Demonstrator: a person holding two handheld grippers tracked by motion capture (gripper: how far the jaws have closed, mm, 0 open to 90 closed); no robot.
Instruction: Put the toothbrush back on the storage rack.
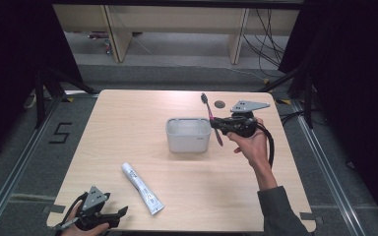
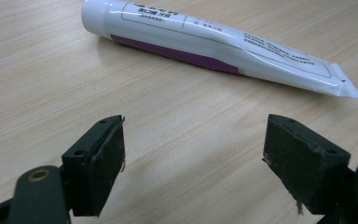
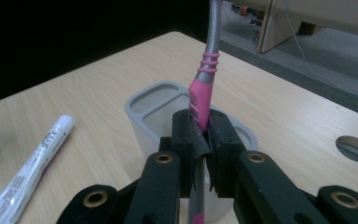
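Right claw point(image 3: 204, 135) clamped on slim pink-and-grey plastic toothbrush point(image 1: 210, 116), held tilted just beside the rounded grey plastic holder point(image 1: 188, 134) mid light wood-grain surface point(image 1: 128, 123). Left claw point(image 2: 193, 149) gaping wide, empty, low over surface near glossy white-and-purple soft toothpaste tube point(image 2: 223, 46).

Bare tabletop point(image 1: 128, 123) left, holder point(image 1: 188, 134) and tube point(image 1: 142, 188) obstructing middle

Right gripper point(image 3: 204, 140) clamps toothbrush point(image 3: 204, 88) (above holder point(image 3: 142, 112)).
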